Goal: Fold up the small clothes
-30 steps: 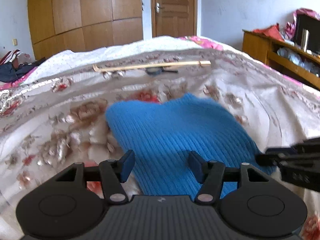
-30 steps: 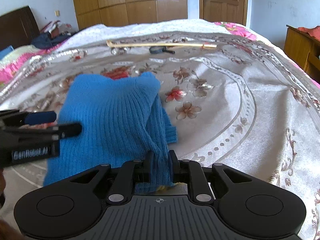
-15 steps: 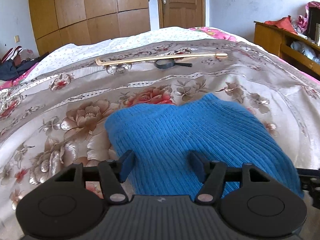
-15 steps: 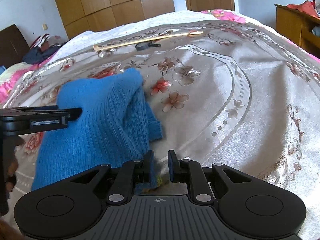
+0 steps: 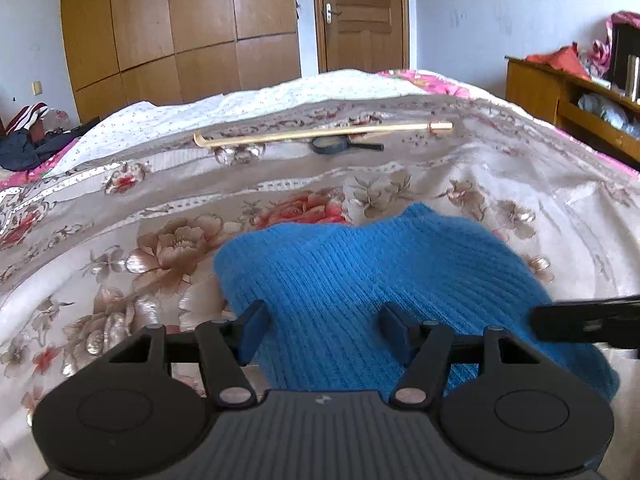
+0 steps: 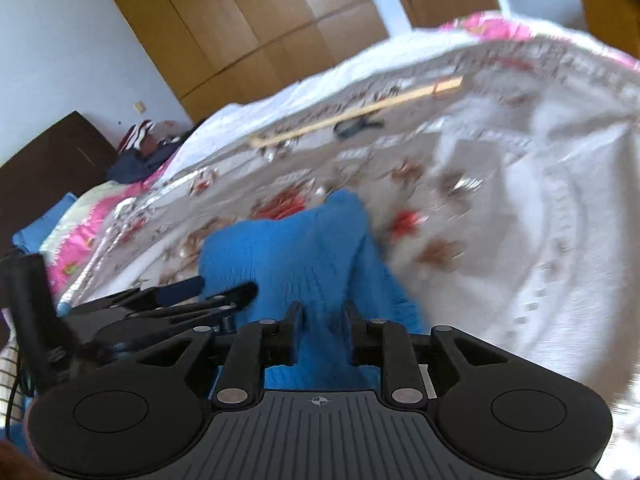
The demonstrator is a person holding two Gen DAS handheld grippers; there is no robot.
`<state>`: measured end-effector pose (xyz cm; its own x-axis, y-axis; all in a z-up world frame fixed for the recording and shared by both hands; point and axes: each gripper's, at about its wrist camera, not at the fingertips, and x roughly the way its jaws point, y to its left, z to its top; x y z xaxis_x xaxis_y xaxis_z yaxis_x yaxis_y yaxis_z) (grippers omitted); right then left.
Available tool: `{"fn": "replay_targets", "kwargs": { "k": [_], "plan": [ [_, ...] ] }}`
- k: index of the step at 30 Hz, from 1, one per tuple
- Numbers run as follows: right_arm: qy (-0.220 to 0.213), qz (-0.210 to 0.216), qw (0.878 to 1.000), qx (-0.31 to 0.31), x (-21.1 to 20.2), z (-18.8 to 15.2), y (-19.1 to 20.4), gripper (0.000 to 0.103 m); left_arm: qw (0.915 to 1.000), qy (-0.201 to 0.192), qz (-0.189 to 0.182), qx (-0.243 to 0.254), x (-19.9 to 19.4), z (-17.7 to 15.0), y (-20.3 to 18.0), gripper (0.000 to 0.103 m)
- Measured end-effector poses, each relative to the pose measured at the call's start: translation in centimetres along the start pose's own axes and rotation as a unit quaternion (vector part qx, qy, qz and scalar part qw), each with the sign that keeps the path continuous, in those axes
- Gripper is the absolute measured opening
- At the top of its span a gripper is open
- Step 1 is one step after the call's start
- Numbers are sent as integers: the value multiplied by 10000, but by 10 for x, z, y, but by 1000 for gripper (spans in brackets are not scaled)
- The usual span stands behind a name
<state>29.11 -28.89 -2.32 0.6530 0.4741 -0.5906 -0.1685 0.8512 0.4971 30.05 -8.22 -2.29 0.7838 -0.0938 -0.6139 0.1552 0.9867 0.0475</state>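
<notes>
A blue ribbed knit garment (image 5: 380,276) lies folded on the flowered bedspread (image 5: 160,240). My left gripper (image 5: 322,326) is open, its jaws spread wide over the garment's near edge without pinching it. In the right wrist view the garment (image 6: 296,252) runs up between my right gripper's (image 6: 323,320) jaws, which stand partly apart with cloth in the gap. That view is blurred and tilted. The left gripper shows at its left (image 6: 208,296), and the right gripper's tip shows at the right of the left wrist view (image 5: 584,322).
A long wooden stick (image 5: 320,134) and a black magnifying glass (image 5: 340,145) lie far back on the bed. A wooden shelf unit (image 5: 572,92) stands at the right, wardrobes (image 5: 180,32) and a door behind. Dark clothes (image 5: 24,148) are piled at the far left.
My right gripper's jaws have opened from a tight pinch on the garment's edge, and it has swung and tilted left. The left gripper stayed open over the garment.
</notes>
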Motion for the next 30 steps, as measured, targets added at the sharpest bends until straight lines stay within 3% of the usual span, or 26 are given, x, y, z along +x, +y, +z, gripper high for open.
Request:
{"fn": "replay_targets", "kwargs": {
  "k": [2, 4, 9, 11, 13, 16, 18, 23, 26, 30],
  "plan": [
    [17, 108, 9998, 154, 6, 2, -4, 21, 9999, -95, 0, 70, -8, -2, 1, 73],
    [15, 51, 9995, 312, 3, 5, -10, 12, 9996, -187, -18, 232, -16, -7, 0, 73],
    [-467, -166, 9980, 386, -22, 7, -15, 10, 9977, -578, -117, 342, -35, -15, -2, 73],
    [-630, -465, 9962, 371, -23, 3, -19, 9, 9980, -547, -173, 251, -35, -20, -2, 74],
    [-465, -912, 9947, 76, -9, -7, -20, 9, 9987, -351, -200, 295, -26, -28, -5, 76],
    [-501, -1059, 9930, -145, -5, -15, -15, 9, 9993, -261, -220, 158, -22, -30, -2, 77],
    [-536, -926, 9943, -15, -11, -10, -13, 10, 9996, -199, -206, 80, -23, -26, -1, 77],
    [-517, -887, 9945, -228, -19, -1, -12, 23, 9996, -239, -161, 14, -35, -26, 1, 76],
    [-401, -1005, 9929, -497, -12, -4, -11, 29, 9982, -6, -366, -480, -42, -29, 13, 76],
    [-348, -725, 9964, -280, -14, -1, -22, 36, 9923, 262, -659, -1012, -50, -38, 25, 76]
  ]
}}
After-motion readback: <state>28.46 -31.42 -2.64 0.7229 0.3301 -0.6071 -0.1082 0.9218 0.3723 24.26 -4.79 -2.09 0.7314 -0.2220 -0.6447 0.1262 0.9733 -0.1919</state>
